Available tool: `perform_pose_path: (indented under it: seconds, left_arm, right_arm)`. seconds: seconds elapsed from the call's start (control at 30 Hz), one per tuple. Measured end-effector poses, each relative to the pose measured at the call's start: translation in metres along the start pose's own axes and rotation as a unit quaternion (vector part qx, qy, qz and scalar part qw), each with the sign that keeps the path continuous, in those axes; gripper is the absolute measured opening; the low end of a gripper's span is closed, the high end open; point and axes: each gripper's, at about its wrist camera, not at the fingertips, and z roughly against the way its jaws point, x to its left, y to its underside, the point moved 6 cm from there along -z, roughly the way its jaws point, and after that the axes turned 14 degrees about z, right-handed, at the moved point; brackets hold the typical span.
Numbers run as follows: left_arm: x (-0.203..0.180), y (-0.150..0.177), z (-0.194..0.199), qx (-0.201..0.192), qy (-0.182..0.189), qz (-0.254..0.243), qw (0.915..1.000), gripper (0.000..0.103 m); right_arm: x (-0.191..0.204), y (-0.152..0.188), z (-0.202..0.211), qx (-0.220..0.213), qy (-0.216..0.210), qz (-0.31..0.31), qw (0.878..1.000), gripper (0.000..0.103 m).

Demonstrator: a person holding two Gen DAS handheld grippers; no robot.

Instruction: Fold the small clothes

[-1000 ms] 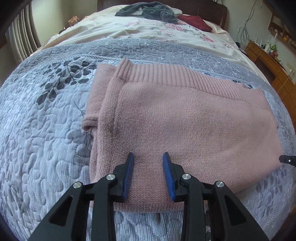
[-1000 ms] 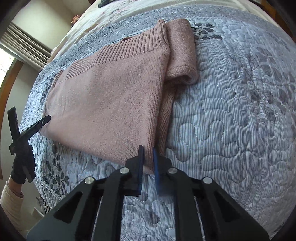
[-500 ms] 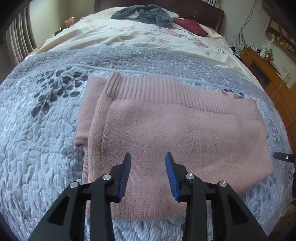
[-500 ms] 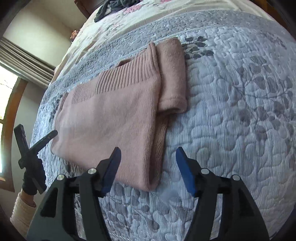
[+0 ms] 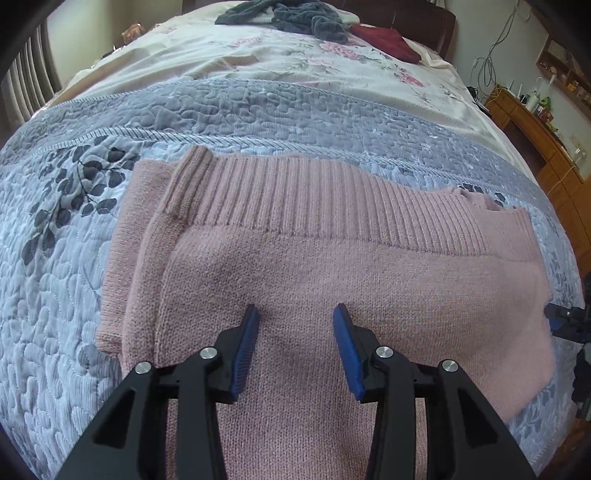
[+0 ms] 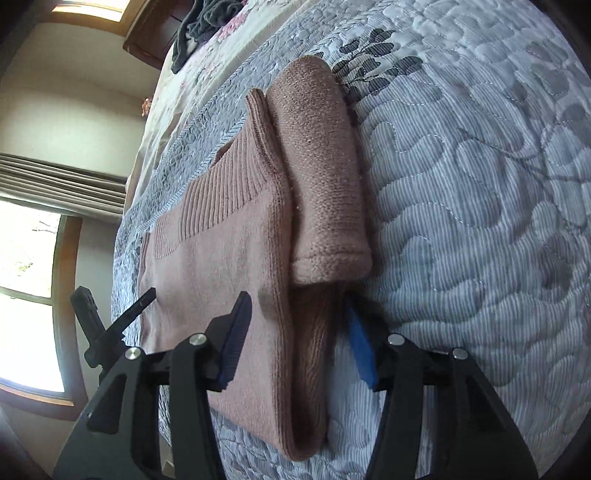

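A pink knit sweater [image 5: 332, 280] lies folded flat on the grey quilted bedspread [image 5: 55, 295], ribbed hem towards the far side and a folded sleeve along its left end. My left gripper [image 5: 295, 317] hovers open low over the sweater's near middle, nothing between its blue pads. In the right wrist view the sweater [image 6: 229, 236] runs away to the left, the sleeve [image 6: 325, 177] lying on top. My right gripper [image 6: 297, 301] is open and straddles the sweater's near end, one finger over the body, the other at the sleeve-side edge. The left gripper [image 6: 122, 325] shows at the sweater's far end.
Dark grey clothes [image 5: 295, 16] and a maroon garment [image 5: 388, 40] lie near the headboard on a floral sheet [image 5: 258, 62]. A wooden desk [image 5: 535, 133] stands right of the bed. A window [image 6: 29, 295] and curtain are beyond the bed's other side.
My right gripper went from shut at the sweater's corner to open, then came in low astride the sweater's end. My left gripper stayed open and moved forward over the sweater.
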Motion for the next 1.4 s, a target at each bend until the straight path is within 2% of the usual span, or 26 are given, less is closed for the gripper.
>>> perform_pose_path:
  seconds: [0.2,0.23,0.7,0.87,1.1,1.4]
  left_arm:
    - [0.000,0.002,-0.004,-0.005,-0.004,-0.011,0.9999,0.044]
    - [0.000,0.002,-0.004,-0.005,-0.002,-0.010,0.9999,0.044]
    - [0.003,0.002,-0.006,-0.001,0.010,-0.003,0.9999,0.044]
    - [0.005,0.001,0.007,0.012,0.025,0.015,0.9995,0.045]
    - [0.023,0.002,0.041,0.006,0.050,0.028,0.9983,0.047]
    - [0.045,-0.002,0.062,-0.002,0.067,0.041,0.9969,0.047]
  right_arm:
    - [0.005,-0.015,-0.017,-0.006,-0.008,-0.008,1.000,0.035]
    - [0.006,-0.015,-0.020,-0.006,-0.008,-0.008,1.000,0.029]
    - [0.006,-0.009,-0.022,-0.016,0.011,-0.010,1.000,0.025]
    - [0.018,-0.013,-0.018,-0.013,0.038,-0.006,0.999,0.022]
    - [0.081,-0.037,-0.001,-0.027,0.048,0.049,0.997,0.020]
    - [0.185,-0.055,-0.033,0.003,0.054,0.159,0.986,0.021]
